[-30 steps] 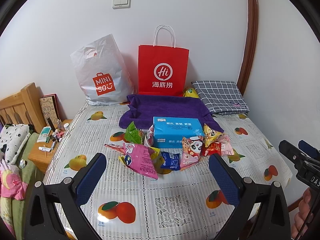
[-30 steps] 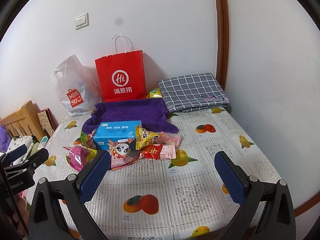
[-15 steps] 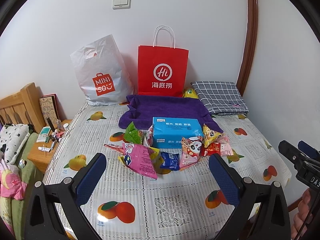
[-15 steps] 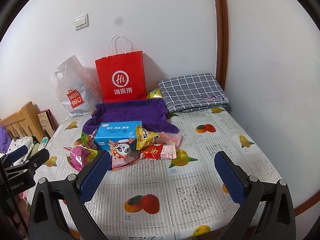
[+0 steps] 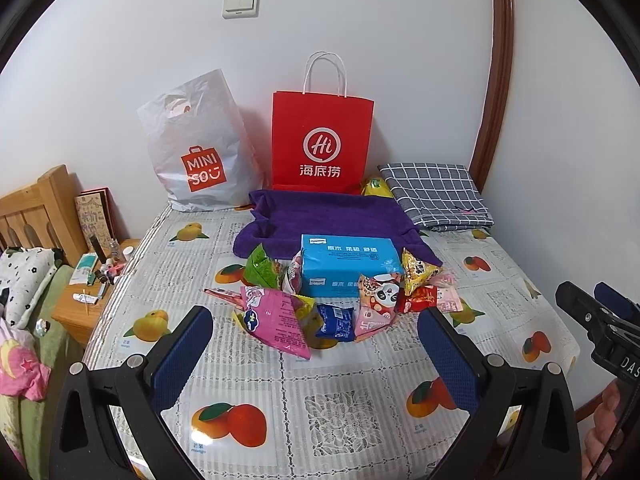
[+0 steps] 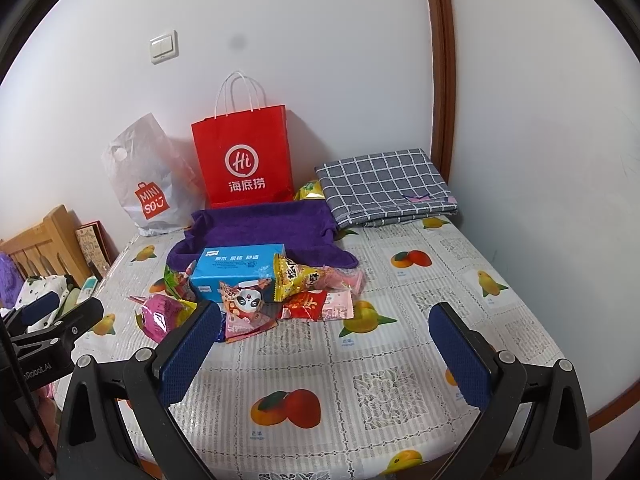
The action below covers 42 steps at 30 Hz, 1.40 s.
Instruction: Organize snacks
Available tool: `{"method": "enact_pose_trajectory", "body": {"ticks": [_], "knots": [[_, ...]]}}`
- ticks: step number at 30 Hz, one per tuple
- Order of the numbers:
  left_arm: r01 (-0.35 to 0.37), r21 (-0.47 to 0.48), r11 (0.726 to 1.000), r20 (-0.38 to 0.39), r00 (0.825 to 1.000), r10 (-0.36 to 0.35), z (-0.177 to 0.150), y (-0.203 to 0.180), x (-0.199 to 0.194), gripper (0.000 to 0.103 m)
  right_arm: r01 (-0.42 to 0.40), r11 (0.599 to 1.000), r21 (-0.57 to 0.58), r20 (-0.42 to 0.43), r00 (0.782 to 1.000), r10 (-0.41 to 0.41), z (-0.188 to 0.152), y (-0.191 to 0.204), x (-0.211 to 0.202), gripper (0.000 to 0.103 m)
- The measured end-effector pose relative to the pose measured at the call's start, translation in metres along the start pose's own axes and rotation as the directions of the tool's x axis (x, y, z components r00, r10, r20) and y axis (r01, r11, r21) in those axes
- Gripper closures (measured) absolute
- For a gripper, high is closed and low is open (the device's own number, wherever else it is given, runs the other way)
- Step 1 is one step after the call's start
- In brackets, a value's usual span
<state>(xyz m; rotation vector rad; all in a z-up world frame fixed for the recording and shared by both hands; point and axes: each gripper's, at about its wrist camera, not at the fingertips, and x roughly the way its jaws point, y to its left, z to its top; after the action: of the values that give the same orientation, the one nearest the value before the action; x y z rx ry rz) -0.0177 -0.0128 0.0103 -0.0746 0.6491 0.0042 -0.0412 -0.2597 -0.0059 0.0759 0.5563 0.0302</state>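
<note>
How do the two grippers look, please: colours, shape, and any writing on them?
Both the left gripper and the right gripper have black frames with silver screws and two fingers carrying blue textured pads. White lettering marks each body. A bare hand shows beside one.

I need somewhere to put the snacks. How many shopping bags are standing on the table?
2. The white Miniso plastic bag stands at the back left against the wall; the red paper bag stands just right of it, behind the purple cloth.
</note>
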Motion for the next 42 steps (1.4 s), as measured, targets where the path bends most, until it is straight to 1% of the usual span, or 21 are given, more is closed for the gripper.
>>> {"method": "enact_pose_trajectory", "body": {"ticks": [9,17,23,29,32,37,42], "knots": [[0.006,-0.001,1.0,0.0,1.0,-0.006,0.0,0.0,0.002,0.0,-0.003,1.0,-0.006,-0.001,1.0,0.003,-0.001,0.004,0.006,0.001],[0.012,0.016,1.0,-0.021,1.0,-0.012,0.002,0.007,0.024,0.0,-0.029,0.999,0.03,-0.011,1.0,0.029,0.003,0.001,0.027,0.0],[0.008,0.006,1.0,-0.059,0.998,-0.008,0.001,0.02,0.05,0.0,-0.022,0.999,0.04,-0.049,0.998,0.024,0.002,-0.005,0.058,0.001],[-0.013,-0.029,1.0,-0.103,0.995,0.01,-0.005,0.04,0.081,0.0,-0.006,0.999,0.039,-0.103,0.995,0.01,-0.004,-0.017,0.098,0.002],[-0.009,-0.049,0.999,-0.119,0.993,0.003,-0.008,0.049,0.093,0.0,-0.005,1.0,0.026,-0.138,0.99,0.009,-0.008,-0.019,0.122,0.005],[-0.005,-0.066,0.998,-0.145,0.989,-0.005,-0.013,0.061,0.112,0.0,0.012,1.0,-0.009,-0.176,0.984,-0.013,-0.016,-0.019,0.154,0.006],[0.004,-0.056,0.998,-0.177,0.984,-0.013,-0.015,0.06,0.134,0.0,0.01,1.0,0.013,-0.226,0.974,-0.007,-0.028,-0.026,0.184,0.006]]}}
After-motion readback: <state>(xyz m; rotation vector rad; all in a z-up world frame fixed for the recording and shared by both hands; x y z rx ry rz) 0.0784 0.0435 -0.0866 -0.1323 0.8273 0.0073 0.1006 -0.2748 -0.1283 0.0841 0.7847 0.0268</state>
